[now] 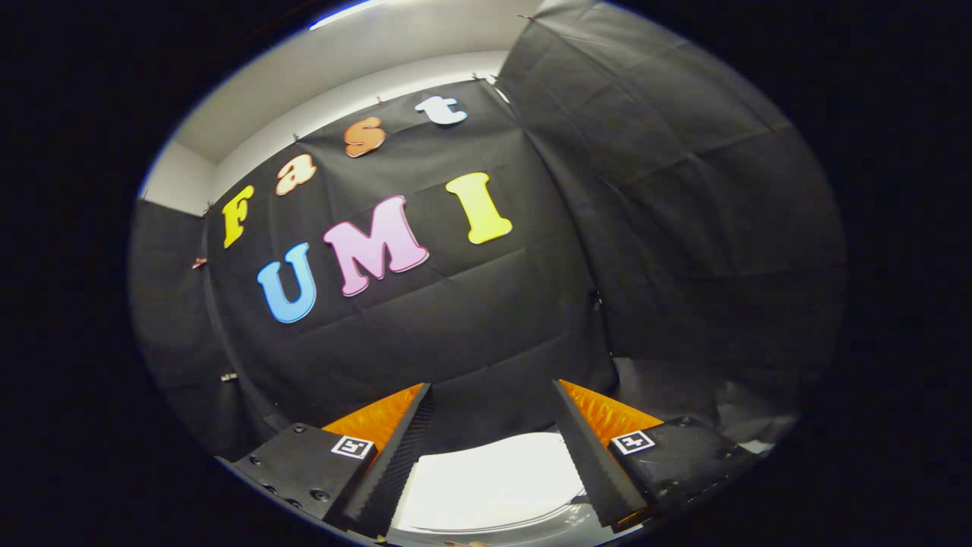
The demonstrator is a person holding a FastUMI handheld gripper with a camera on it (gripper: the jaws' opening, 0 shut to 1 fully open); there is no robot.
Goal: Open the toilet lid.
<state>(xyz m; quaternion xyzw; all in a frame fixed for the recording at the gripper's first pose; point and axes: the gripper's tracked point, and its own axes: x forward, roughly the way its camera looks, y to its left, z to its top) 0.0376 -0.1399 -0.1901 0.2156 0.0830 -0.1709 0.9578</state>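
Gripper fingers spread wide, holding nothing. White toilet lid sits low between them, looks shut. Black cloth wall beyond, pale ceiling above it.

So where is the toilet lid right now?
In the gripper view, the white toilet lid sits low down between the two fingers of the open tongs, with the black cloth wall beyond it.

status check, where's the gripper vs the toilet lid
Gripper open, holding nothing. White glossy toilet lid low between the fingers, apparently untouched. Black cloth wall beyond, nothing in the way.
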